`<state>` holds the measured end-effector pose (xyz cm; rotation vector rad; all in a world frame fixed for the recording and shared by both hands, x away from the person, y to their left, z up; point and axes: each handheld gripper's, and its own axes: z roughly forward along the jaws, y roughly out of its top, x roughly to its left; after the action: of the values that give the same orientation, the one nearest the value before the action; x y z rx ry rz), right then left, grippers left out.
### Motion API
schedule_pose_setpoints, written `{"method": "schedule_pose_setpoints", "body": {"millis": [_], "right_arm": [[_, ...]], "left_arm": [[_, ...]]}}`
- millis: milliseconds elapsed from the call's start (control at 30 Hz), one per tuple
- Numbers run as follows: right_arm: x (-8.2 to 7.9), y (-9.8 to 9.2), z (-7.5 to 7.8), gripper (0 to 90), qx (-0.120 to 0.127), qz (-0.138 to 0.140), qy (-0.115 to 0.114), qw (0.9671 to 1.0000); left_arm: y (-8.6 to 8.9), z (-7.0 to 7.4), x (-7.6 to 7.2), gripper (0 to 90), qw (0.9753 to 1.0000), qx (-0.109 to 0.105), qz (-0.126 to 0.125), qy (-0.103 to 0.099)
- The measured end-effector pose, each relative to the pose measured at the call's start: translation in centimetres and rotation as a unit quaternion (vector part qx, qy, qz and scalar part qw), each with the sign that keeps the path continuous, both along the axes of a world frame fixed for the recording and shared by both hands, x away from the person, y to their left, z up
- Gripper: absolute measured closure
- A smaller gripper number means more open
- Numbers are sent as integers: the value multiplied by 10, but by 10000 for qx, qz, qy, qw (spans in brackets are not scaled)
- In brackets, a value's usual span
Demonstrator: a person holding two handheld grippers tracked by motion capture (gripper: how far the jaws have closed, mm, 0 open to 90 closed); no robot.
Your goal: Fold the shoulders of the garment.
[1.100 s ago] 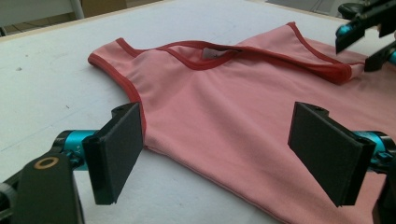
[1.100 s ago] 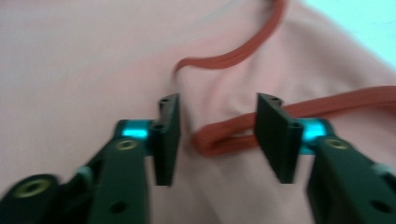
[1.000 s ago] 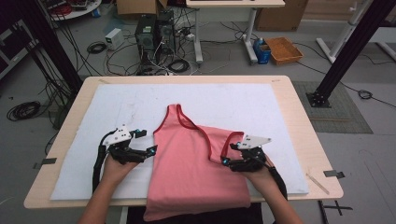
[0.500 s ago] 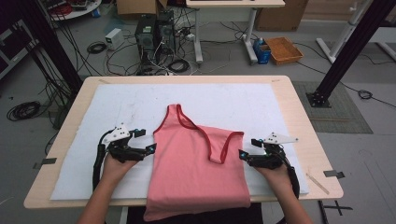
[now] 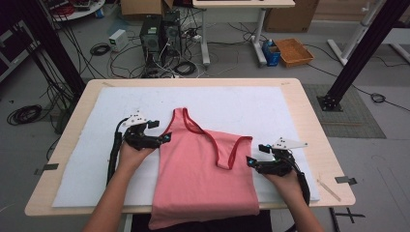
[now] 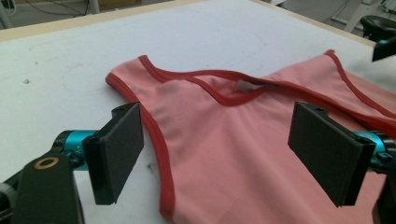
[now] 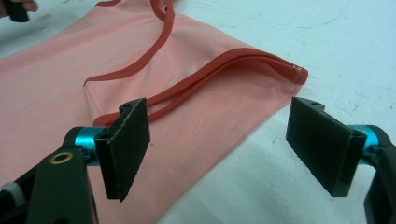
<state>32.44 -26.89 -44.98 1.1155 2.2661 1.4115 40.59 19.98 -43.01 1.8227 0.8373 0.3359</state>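
Toward the near edge of the surface (image 5: 300, 104), a pink tank top (image 5: 203, 174) lies flat on white padding, hem overhanging that edge. The left gripper (image 5: 162, 138) and right gripper (image 5: 251, 162) flank it, jaws wide apart and holding nothing, probably poised to take its sides. A small neck tag (image 6: 243, 86) is unreadable; no other writing is legible.

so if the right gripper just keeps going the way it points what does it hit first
Probably the pink tank top: the right gripper has open fingers straddling its side edge, aimed at the folded-over strap. Height above the cloth is unclear.
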Motion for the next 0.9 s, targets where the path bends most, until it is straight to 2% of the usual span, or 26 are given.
{"method": "schedule_pose_setpoints", "body": {"millis": [67,267,300,433,500,567,633,700,833,900], "right_arm": [[1,0,0,216,-9,16,19,10000],[1,0,0,216,-8,13,17,10000],[1,0,0,216,-17,26,15,10000],[1,0,0,216,24,27,45,10000],[1,-1,0,216,45,34,62,10000],[1,-1,0,216,54,38,47,10000],[1,-1,0,216,69,55,58,9999],[1,-2,0,216,76,64,51,9999],[1,0,0,216,22,120,24,9999],[1,0,0,216,18,116,31,9999]], "left_arm": [[-4,1,10,184,9999,83,67,5],[-16,1,39,186,9993,236,137,248],[-18,1,44,186,9991,309,165,245],[-23,1,60,188,9984,377,266,338],[-27,-1,71,189,9969,584,272,452],[-31,-4,78,189,9952,801,323,450],[-34,-7,84,189,9940,890,362,523],[-36,-9,89,189,9935,914,387,554],[-38,-12,96,192,9945,776,437,548],[-37,-16,99,196,9939,793,492,591]]}}
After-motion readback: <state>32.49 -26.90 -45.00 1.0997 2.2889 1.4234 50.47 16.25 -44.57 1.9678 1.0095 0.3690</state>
